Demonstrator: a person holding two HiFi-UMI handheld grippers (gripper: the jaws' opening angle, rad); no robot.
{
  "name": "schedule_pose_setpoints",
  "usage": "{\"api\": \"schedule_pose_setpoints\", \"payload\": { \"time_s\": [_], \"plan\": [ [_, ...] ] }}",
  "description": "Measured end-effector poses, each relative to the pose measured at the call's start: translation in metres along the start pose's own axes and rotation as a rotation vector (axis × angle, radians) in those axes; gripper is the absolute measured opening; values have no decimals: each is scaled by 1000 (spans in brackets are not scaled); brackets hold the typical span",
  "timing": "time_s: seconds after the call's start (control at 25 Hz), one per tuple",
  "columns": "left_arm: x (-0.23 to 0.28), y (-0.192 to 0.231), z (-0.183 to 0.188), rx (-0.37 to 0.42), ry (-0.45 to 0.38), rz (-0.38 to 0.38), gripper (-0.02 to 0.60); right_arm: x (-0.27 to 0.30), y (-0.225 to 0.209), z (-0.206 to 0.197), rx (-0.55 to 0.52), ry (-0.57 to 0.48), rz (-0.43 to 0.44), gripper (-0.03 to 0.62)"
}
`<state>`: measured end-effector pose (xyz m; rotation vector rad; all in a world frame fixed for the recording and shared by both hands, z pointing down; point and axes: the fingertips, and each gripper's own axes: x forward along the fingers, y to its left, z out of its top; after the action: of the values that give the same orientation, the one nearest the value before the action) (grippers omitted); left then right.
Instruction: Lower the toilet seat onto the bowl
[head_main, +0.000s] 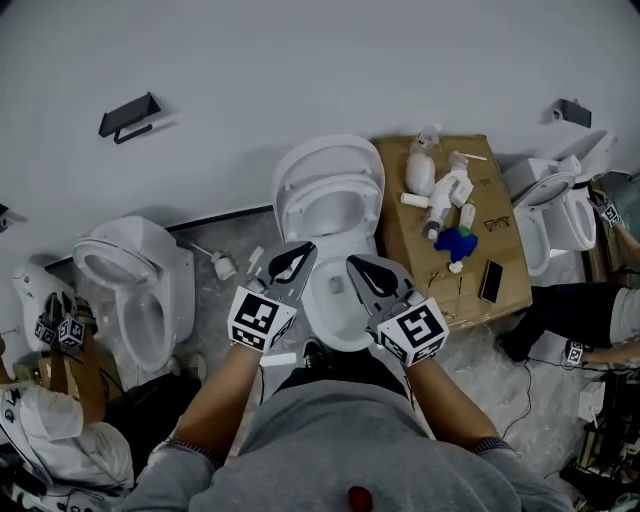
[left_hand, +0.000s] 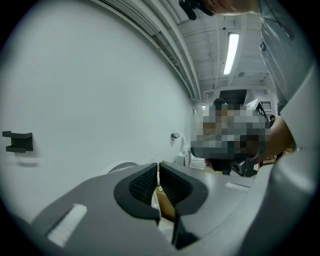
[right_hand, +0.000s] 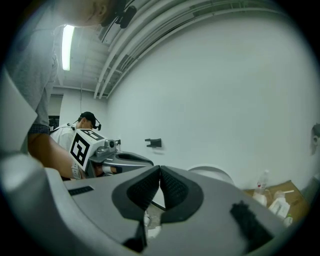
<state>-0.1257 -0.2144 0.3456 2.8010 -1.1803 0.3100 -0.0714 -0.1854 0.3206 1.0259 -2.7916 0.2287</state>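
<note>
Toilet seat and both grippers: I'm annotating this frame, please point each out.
toilet seat (head_main: 288, 203), head view, raised ring's left side.
left gripper (head_main: 303, 249), head view, between its fingertips.
right gripper (head_main: 356, 262), head view, between its fingertips.

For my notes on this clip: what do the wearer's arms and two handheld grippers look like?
Both the left gripper and right gripper have grey moulded bodies with black textured pads; each carries a white cube printed with black square markers. The grey sleeves end near the elbows.
</note>
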Motion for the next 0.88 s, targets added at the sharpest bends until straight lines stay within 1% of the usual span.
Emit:
{"api": "schedule_pose_setpoints", "payload": {
  "time_s": [0.2,0.32,0.56,0.72,0.88],
  "plan": [
    [35,27,-10,-7,33,26,27,15,-30,1,45,-6,3,14],
    [54,39,-16,-16,54,40,31,25,-46,3,47,-12,5,14],
    [87,56,-44,3,150,57,55,38,-69,-7,53,13,27,14],
    [110,72,-60,35,214,54,72,46,-81,-11,54,18,41,14],
    [128,85,-72,84,290,41,89,50,-90,-18,52,35,52,14]
  ]
}}
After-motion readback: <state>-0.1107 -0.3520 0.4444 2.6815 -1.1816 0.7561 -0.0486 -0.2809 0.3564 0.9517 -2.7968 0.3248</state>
